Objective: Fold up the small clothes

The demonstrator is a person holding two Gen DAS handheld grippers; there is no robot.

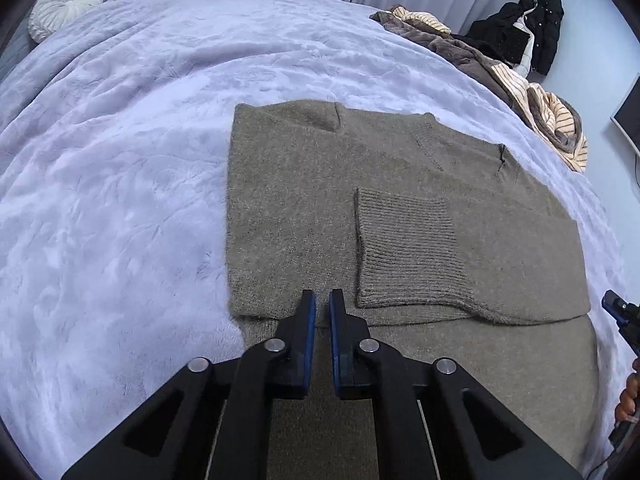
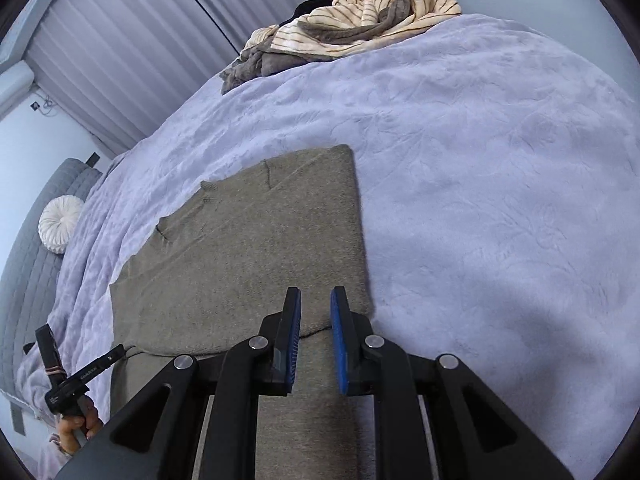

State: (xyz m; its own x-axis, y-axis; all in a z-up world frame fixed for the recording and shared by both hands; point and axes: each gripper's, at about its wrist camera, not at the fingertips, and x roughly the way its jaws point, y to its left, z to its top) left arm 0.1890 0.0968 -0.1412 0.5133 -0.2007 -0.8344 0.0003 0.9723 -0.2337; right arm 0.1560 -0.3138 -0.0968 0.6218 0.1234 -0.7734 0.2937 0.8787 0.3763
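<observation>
Left wrist view: olive-grey sweater (image 1: 304,200) spread flat on lilac bed blanket (image 1: 120,180), sleeves folded in, ribbed cuff (image 1: 408,248) lying across the body. Left gripper (image 1: 322,304) poised low over the near fold edge, jaws parted only a narrow slit, holding nothing. Neckline toward the far side, hem toward the camera; long axis running away from the viewer. Likely hazard: pinching just the top layer, dragging the cuff askew and undoing the sleeve fold. Striped pile of clothes (image 1: 552,120) heaped at the bed's far right; round white cushion (image 1: 66,6) at top left.

Right wrist view: same sweater (image 2: 248,248) seen from its right flank, straight folded edge alongside bare blanket (image 2: 500,200). Right gripper (image 2: 316,308) above the near right corner, jaws slightly wider apart, empty. Left gripper (image 2: 100,364) at lower left, well apart. Probable risk: uneven lift between the two sides, skewing the fold; plush blanket snagging in the jaws with the knit.
</observation>
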